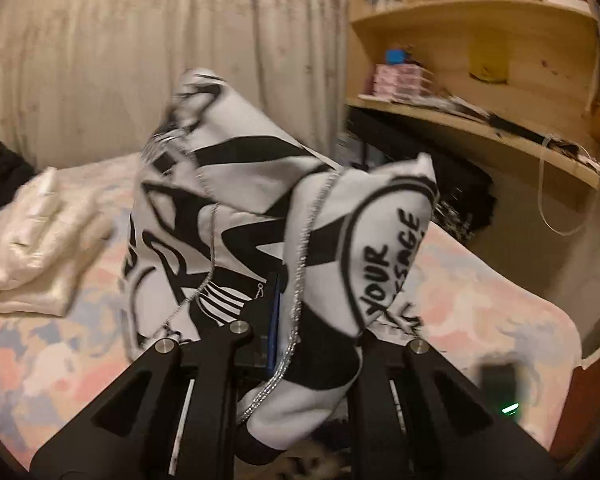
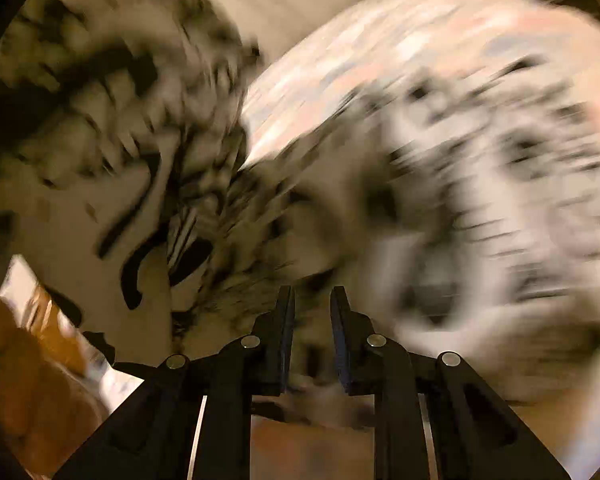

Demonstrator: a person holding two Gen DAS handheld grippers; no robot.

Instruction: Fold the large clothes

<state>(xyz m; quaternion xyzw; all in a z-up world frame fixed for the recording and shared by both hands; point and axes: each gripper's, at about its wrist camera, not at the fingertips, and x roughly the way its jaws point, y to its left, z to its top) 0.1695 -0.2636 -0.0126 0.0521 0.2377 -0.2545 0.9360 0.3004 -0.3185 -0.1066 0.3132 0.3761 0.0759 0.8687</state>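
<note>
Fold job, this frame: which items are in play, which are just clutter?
In play: black-and-white printed garment, left gripper shut on it, right gripper, bedspread.

Clutter: folded cream garment, wooden shelves, curtain.

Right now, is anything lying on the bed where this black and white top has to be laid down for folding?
Yes. A folded cream garment lies on the far left of the bed. The patterned bedspread right of it shows bare, though the black and white top, bunched in the left tongs, hides the middle. The right view is too blurred to add more.
</note>
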